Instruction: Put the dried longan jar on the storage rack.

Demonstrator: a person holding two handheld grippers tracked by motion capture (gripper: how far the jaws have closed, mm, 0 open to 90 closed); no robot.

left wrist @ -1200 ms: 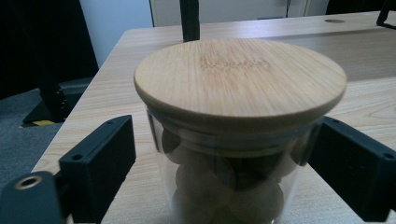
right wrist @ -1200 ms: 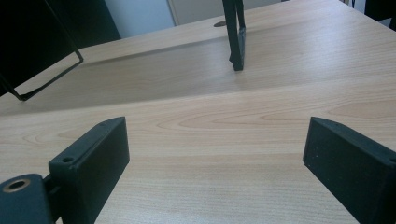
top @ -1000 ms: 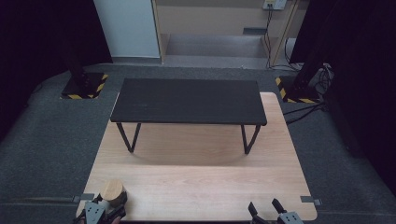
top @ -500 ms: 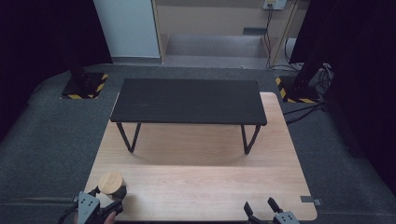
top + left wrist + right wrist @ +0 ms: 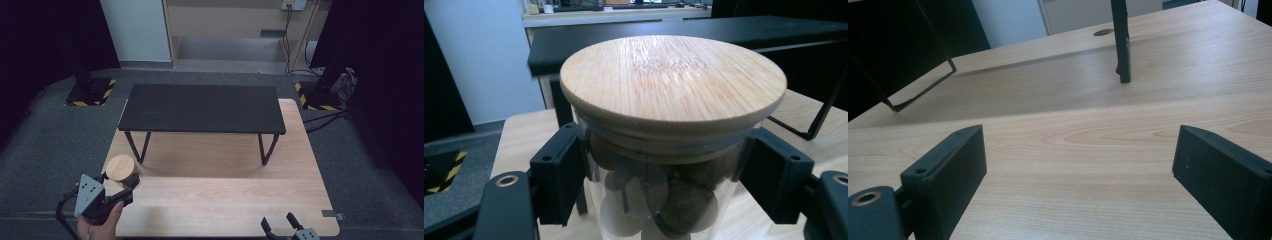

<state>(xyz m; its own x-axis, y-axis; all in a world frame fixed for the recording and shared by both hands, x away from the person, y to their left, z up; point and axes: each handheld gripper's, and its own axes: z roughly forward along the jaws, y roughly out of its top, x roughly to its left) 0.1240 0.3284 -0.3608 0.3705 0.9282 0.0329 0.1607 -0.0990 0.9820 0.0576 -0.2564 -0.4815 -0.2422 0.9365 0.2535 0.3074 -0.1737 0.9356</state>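
So since a second ago the left gripper [image 5: 121,186] has come up and forward from the near-left corner, and the glass jar [image 5: 121,171] has come along with it; the right gripper [image 5: 281,225] hasn't budged.

Nearest to the person, the left hand [image 5: 100,222] is wrapping around the gripper body, grey three-cornered plate on top. In the left gripper view its jaws are pressing on both sides of the jar [image 5: 659,195] just under the bamboo lid [image 5: 673,85], so it's gripping the jar firmly. Dark round balls [image 5: 684,200] are sitting inside the glass; can't tell what they are. The jar is hanging over the near-left part of the light wooden table [image 5: 225,200], near its left edge, upright.

Over at the near-right edge, the right gripper is holding its jaws wide apart with nothing between them, just bare tabletop [image 5: 1073,135] showing.

Farther back, a low black shelf [image 5: 200,107] is standing on thin metal legs [image 5: 267,150] across the far half of the table. Beyond that, grey carpet [image 5: 50,140] and a pale cabinet [image 5: 140,30].
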